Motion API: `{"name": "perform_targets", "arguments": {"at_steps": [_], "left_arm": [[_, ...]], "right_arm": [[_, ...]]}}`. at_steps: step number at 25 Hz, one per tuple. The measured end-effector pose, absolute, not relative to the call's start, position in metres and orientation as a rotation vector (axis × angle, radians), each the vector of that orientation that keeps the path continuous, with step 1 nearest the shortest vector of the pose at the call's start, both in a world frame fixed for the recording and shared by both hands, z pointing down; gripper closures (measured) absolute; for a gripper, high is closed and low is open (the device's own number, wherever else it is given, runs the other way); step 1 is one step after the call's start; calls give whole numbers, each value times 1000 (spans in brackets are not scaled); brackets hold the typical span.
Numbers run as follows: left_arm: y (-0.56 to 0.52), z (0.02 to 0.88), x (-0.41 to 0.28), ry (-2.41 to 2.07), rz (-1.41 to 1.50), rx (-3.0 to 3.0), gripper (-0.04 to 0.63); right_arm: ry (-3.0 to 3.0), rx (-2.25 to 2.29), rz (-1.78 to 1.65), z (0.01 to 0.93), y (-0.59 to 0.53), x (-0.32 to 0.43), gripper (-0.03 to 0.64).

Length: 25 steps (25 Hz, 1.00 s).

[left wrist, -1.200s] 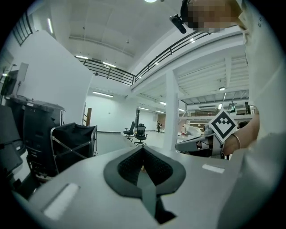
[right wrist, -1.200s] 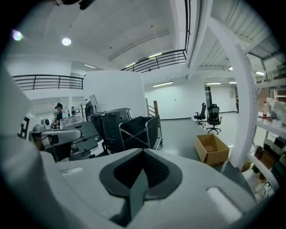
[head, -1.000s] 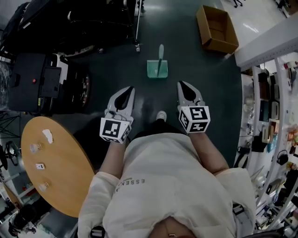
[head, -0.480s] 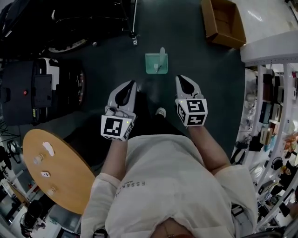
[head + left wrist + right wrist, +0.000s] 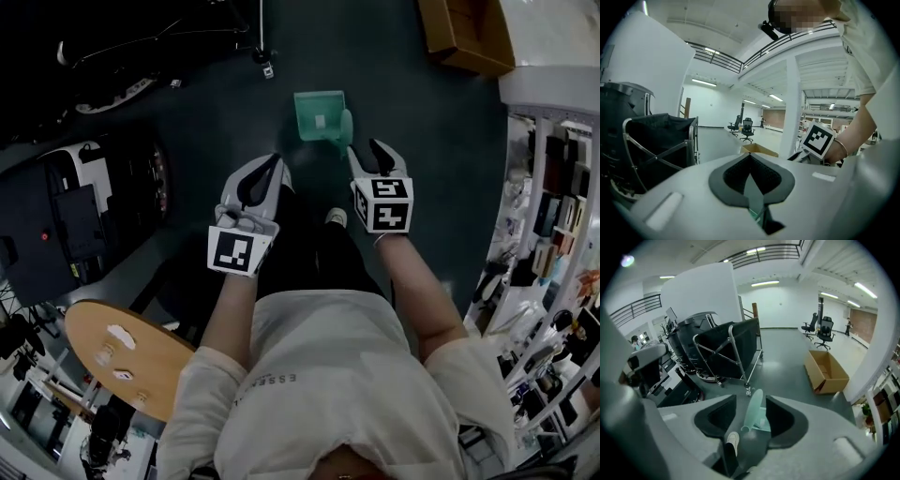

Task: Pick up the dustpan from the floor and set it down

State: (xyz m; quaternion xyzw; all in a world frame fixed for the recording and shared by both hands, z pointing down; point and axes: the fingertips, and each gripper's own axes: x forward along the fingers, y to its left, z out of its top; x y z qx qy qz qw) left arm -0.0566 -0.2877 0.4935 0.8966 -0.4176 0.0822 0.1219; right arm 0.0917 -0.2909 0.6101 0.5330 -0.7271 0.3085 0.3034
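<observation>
The dustpan (image 5: 319, 114) lies unlifted on the floor (image 5: 422, 187). My right gripper (image 5: 366, 150) has just been opening, the handle (image 5: 752, 413) between its jaws, ungripped; my left gripper (image 5: 273, 160) is closed, empty.

Cardboard box (image 5: 466, 36): cut off by the top edge of the head view. Round surface (image 5: 103, 366): one side hidden behind the person's sleeve (image 5: 202, 394). The small items (image 5: 120, 331) on it are too small to identify. Shelf (image 5: 553, 187) contents: unreadable. Left gripper view: the left claw (image 5: 750, 157) hides the dustpan (image 5: 317, 114) except a green sliver.
</observation>
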Motion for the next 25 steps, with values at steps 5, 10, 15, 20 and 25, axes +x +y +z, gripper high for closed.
{"name": "perform_targets", "arguments": {"at_steps": [5, 10, 15, 20, 25], "left_arm": [[-323, 534, -69, -1206, 223, 2574, 578], [-334, 567, -70, -1181, 217, 2539, 578], [-333, 589, -74, -1161, 233, 2501, 578], [-333, 595, -84, -1155, 245, 2488, 578], [-339, 578, -89, -1168, 235, 2501, 578]], "right_arm": [[-1845, 1378, 872, 672, -322, 78, 403], [-1797, 1326, 974, 725, -332, 70, 400], [-1770, 1266, 1011, 754, -344, 58, 402], [-1748, 1299, 1036, 754, -354, 56, 585], [-1725, 1302, 1046, 742, -346, 62, 615]]}}
